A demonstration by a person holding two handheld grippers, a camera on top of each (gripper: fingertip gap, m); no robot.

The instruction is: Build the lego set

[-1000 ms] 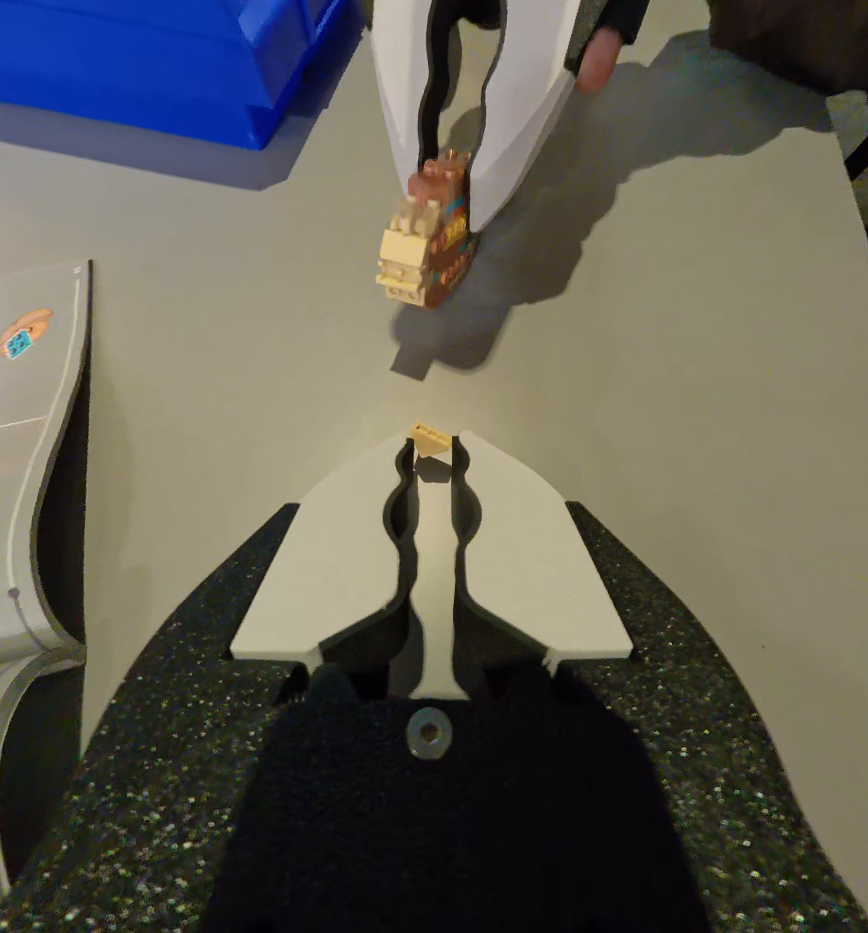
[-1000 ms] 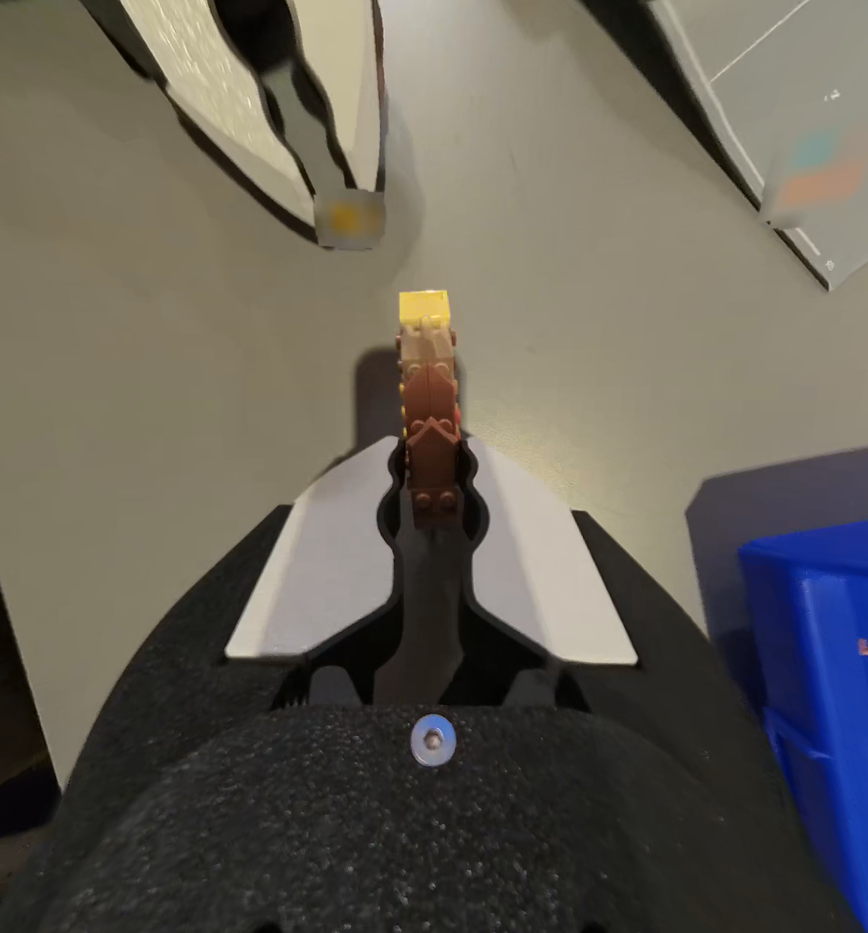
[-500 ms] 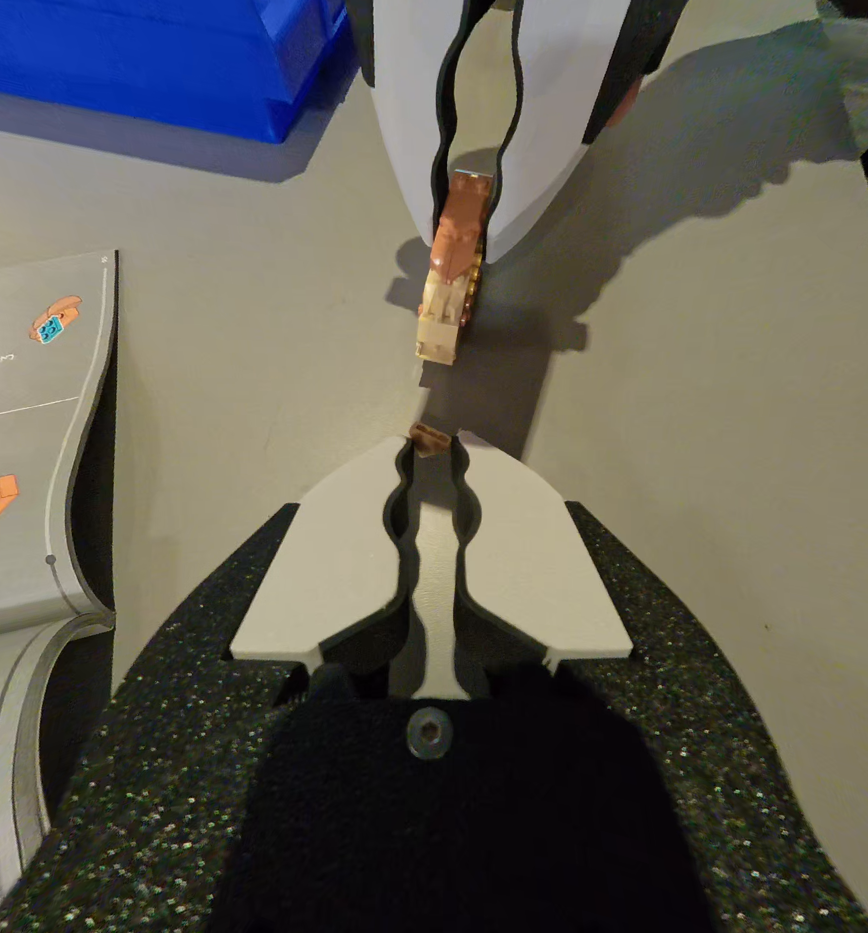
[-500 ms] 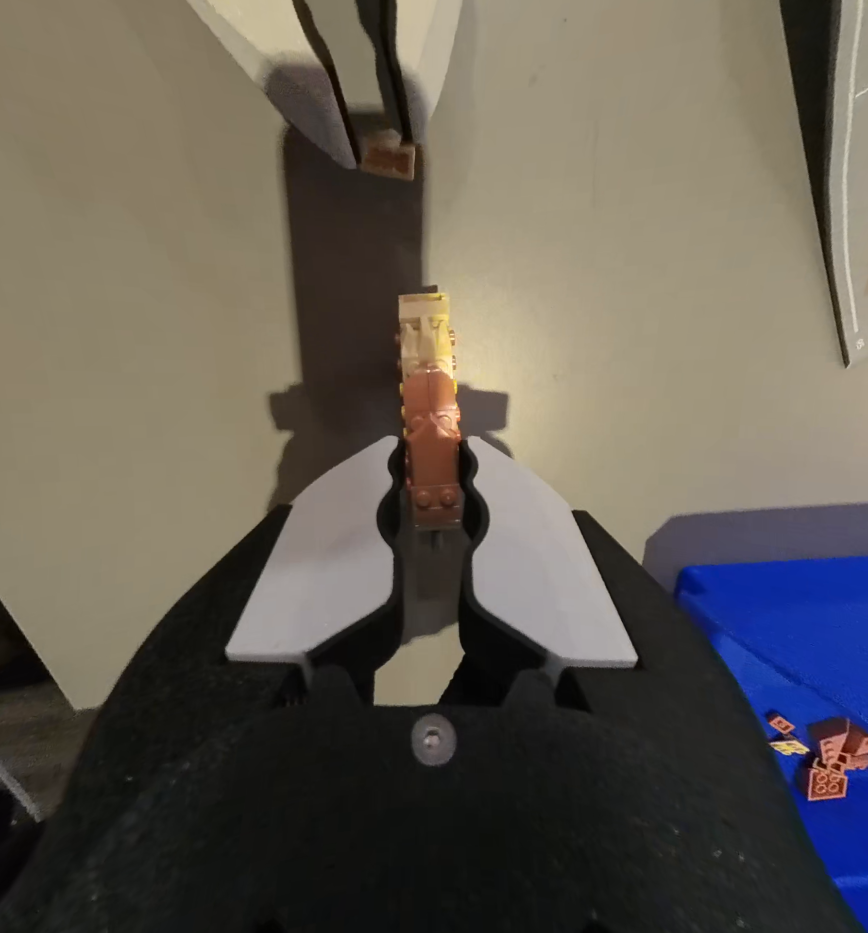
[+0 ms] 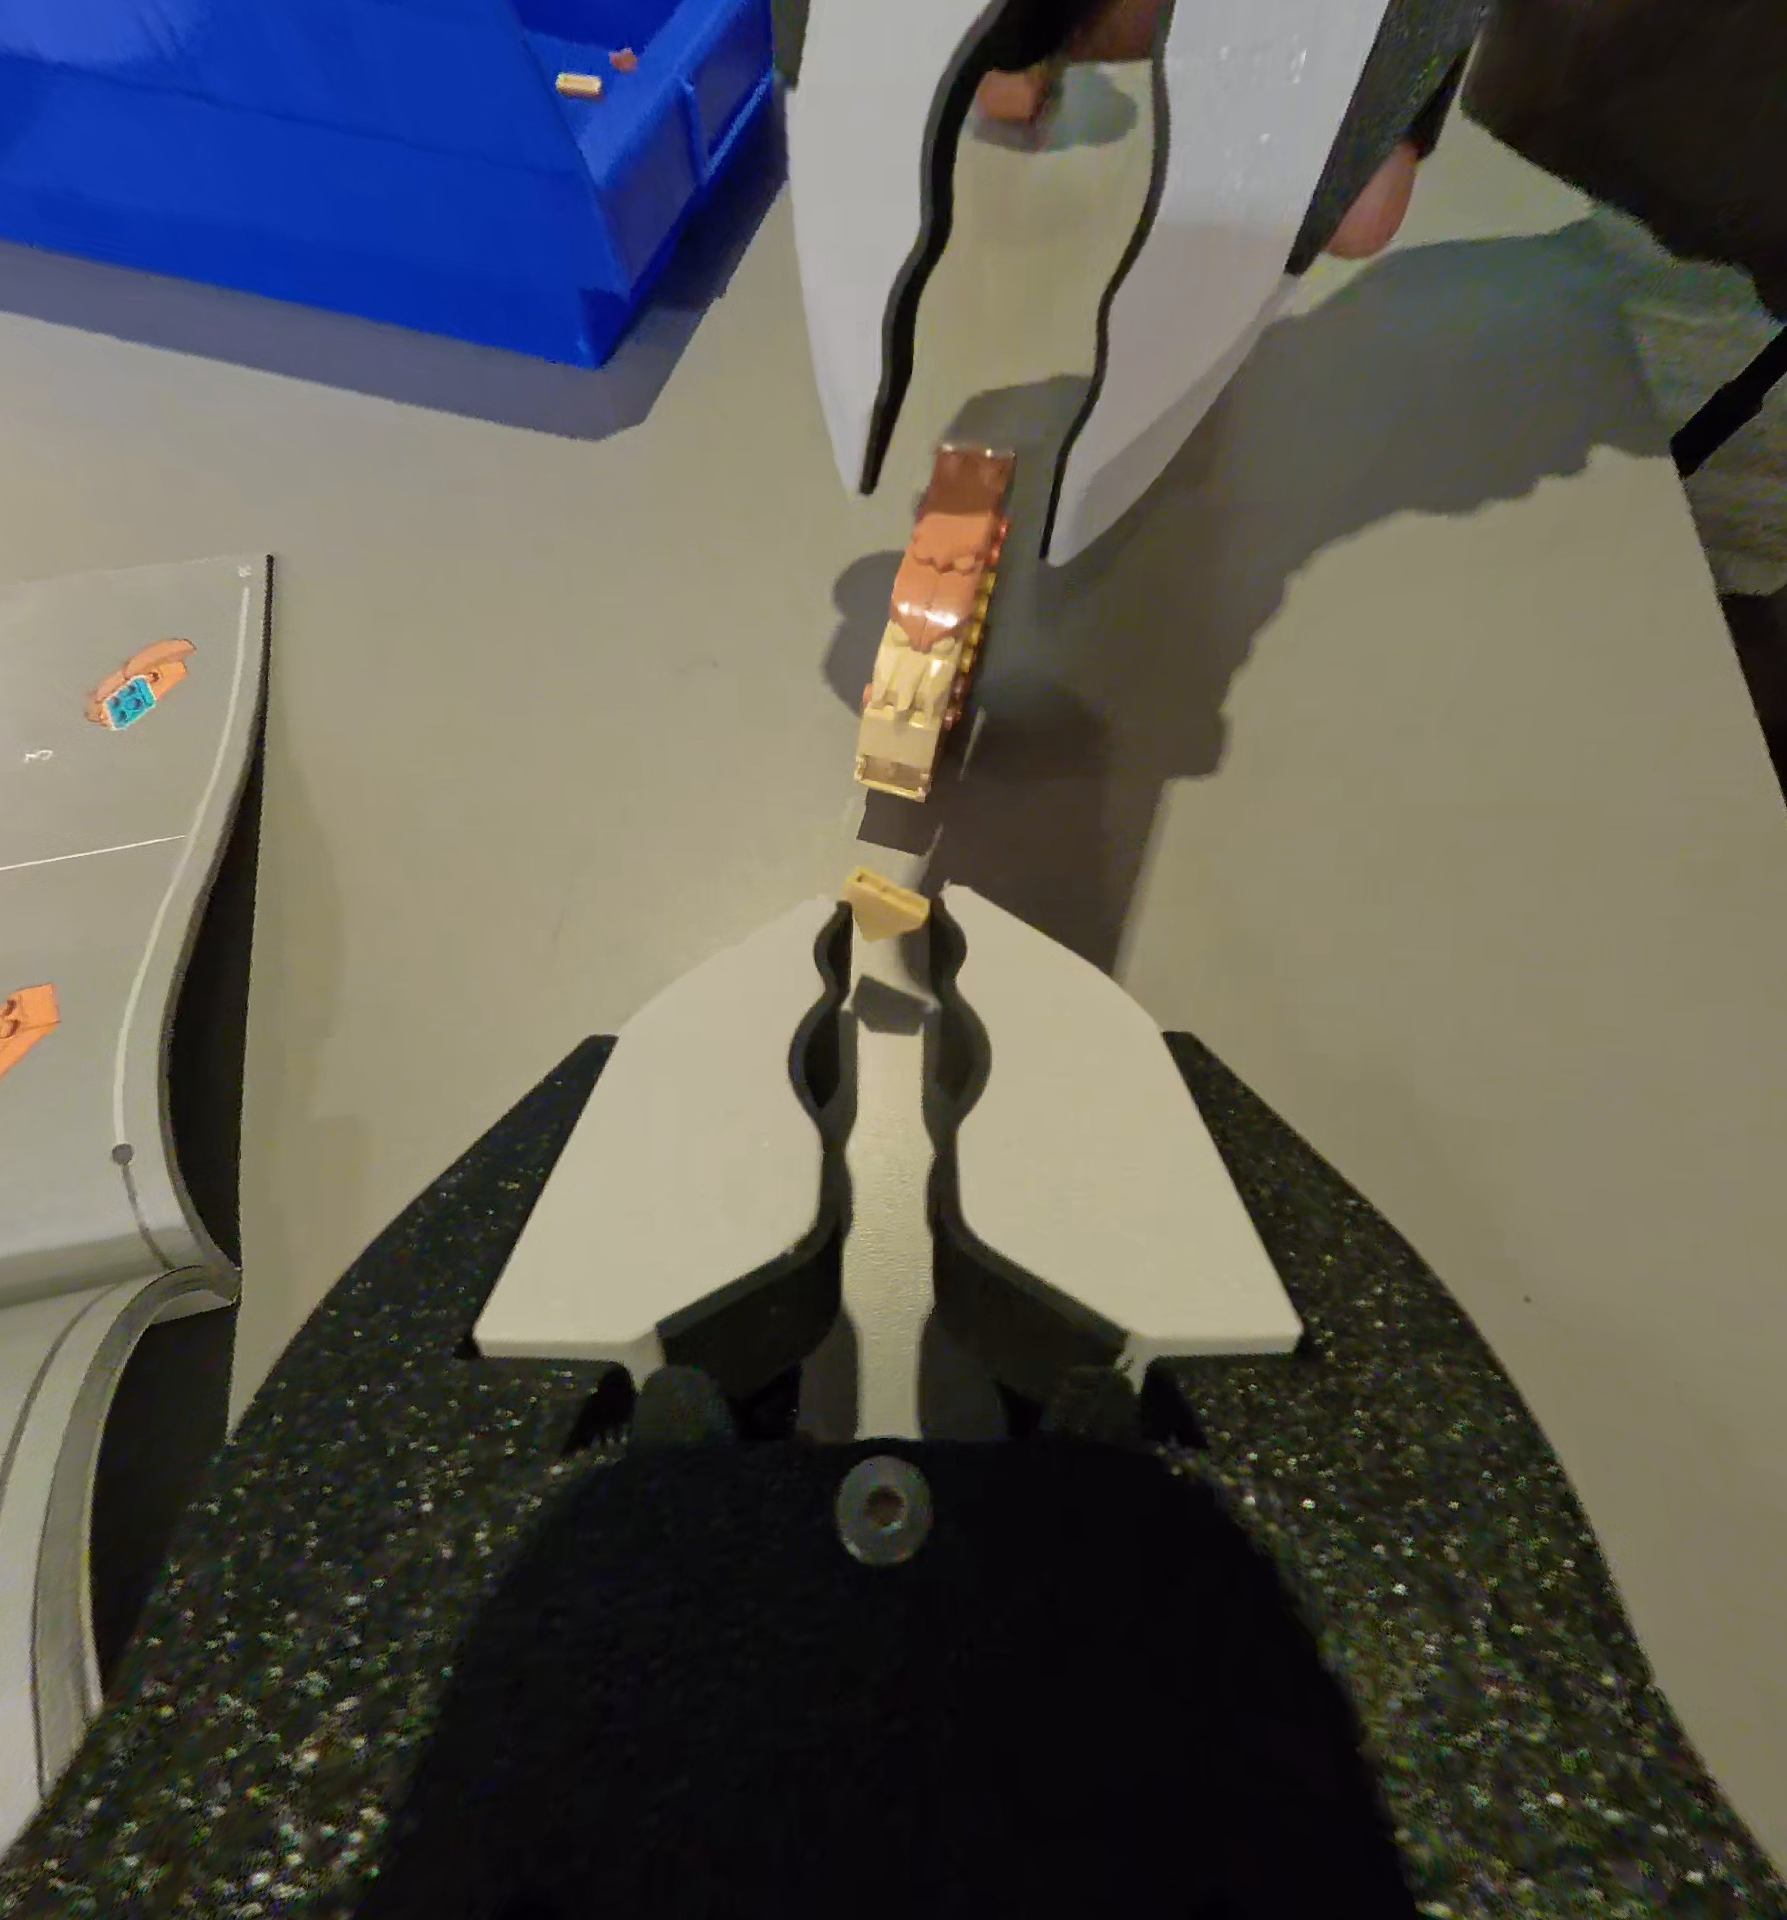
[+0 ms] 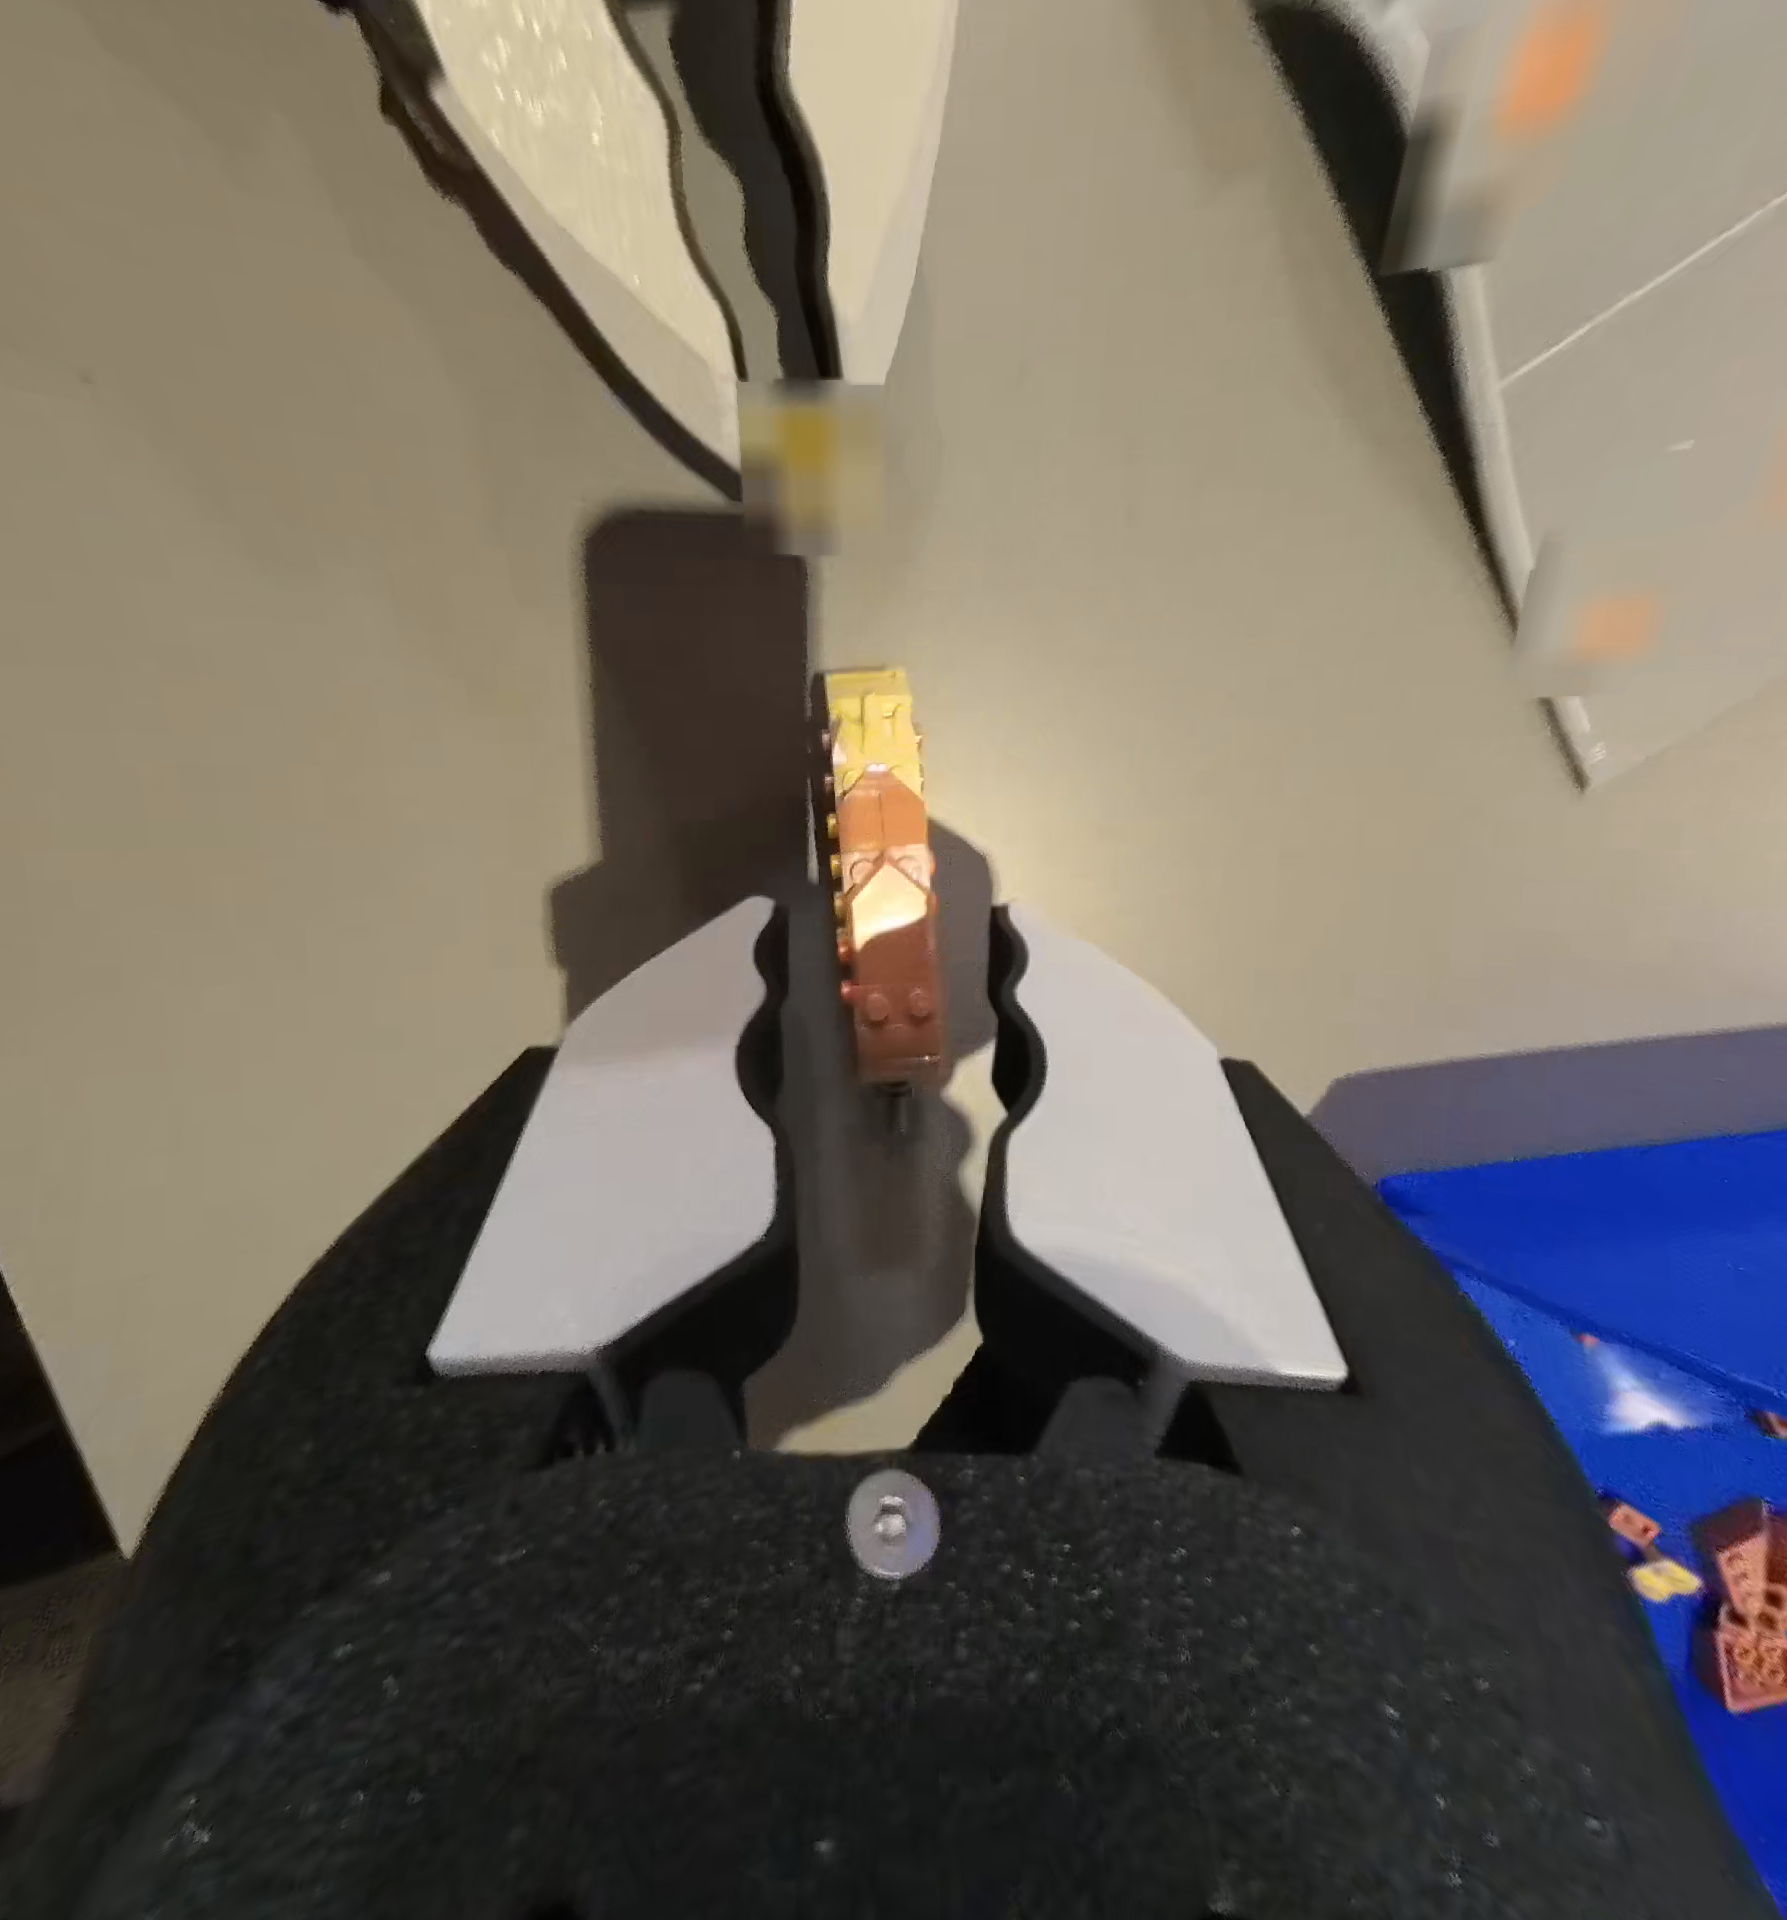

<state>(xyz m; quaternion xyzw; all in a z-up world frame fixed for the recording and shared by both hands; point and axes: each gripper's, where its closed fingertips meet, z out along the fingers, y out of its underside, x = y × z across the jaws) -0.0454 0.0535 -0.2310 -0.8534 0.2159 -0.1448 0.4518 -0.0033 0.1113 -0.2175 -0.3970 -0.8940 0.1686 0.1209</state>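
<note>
Your left gripper [image 5: 887, 914] has its pale grey fingers [image 5: 702, 1101] clenched on a small tan sloped lego piece [image 5: 886, 912], pinched right at the tips; your right gripper [image 6: 889, 966] has its fingers [image 6: 640, 1122] released and spread, with clear gaps on both sides of the long brown-and-tan lego assembly [image 6: 884, 883] that sits between them; whether that assembly rests on the desk or touches a finger, you cannot tell from these views. In the left wrist view the assembly [image 5: 928, 634] lies just beyond the tan piece, its tan end nearest your left tips and its brown end reaching between the open right fingers [image 5: 1169, 312]; the two are near but apart. All of this sits over the plain beige desk [image 5: 1388, 935]; an open instruction booklet with orange brick drawings [image 5: 68, 904] lies to your left, and a blue plastic bin [image 5: 328, 156] holding loose brown bricks [image 6: 1762, 1600] stands further out, beside your right gripper.
</note>
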